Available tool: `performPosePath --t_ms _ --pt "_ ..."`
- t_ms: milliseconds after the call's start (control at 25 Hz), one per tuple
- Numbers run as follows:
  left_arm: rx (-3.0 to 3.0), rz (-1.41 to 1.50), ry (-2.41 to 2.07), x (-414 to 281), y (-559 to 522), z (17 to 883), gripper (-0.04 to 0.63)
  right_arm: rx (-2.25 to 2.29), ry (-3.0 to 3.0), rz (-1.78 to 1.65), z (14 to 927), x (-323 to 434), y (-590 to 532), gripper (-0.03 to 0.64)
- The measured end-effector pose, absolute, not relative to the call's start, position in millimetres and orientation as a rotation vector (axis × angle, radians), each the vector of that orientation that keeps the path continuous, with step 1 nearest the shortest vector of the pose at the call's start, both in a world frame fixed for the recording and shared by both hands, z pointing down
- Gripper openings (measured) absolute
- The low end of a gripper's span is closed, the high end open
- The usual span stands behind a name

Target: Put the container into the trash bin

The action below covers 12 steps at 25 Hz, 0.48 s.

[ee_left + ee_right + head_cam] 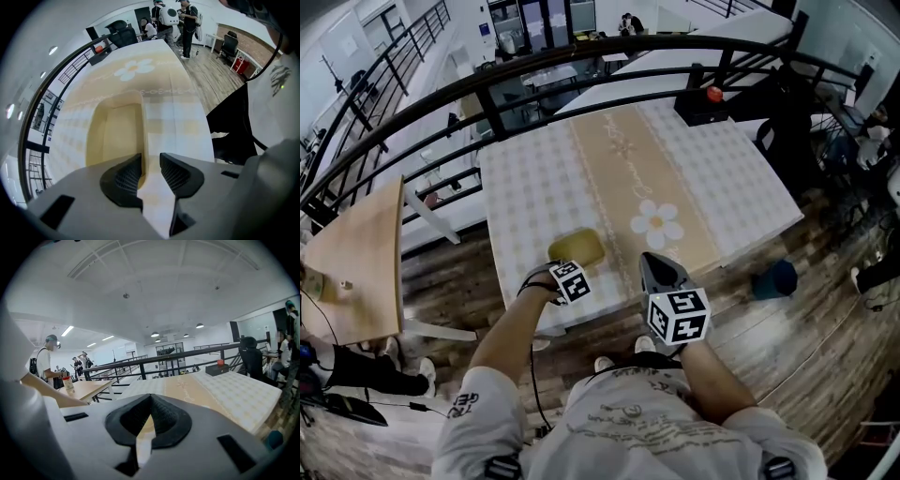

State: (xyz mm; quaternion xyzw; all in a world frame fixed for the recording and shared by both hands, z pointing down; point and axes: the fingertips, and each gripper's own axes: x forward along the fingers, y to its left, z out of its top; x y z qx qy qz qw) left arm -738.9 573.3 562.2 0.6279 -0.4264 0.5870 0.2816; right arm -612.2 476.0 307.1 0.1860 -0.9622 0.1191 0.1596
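A shallow yellow container (578, 247) lies open side up near the front edge of the checked table (722, 178). My left gripper (567, 266) points steeply down at its near end. In the left gripper view the container (112, 133) fills the middle. The left gripper (151, 171) is open and straddles the container's right wall, with one pad inside, one outside, and a gap showing at both pads. My right gripper (656, 264) hovers beside it over the table edge. In its own view the right gripper (151, 399) is shut with nothing in it. A dark teal bin-like thing (775, 278) stands on the floor at the right.
A black railing (581, 66) curves round the far side of the table. A black box with a red top (705, 103) sits at the far corner. A wooden side table (366, 262) stands at the left. People stand in the distance (47, 364).
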Motion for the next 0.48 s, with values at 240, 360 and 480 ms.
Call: performPosePath --t_ms 240,360,480 --pt "1.688 1.589 -1.119 -740.9 568.5 564.5 0.084 0.544 -2.742 0.346 308.4 -616.8 468.2 0.003" --pt "1.695 1.6 -1.124 -743.4 568.5 560.9 0.02 0.539 -2.741 0.344 308.1 -620.2 468.3 0.003" --pt "1.696 1.594 -1.13 -745.2 567.7 558.4 0.017 0.535 -2.741 0.342 309.7 -622.2 466.7 0.003"
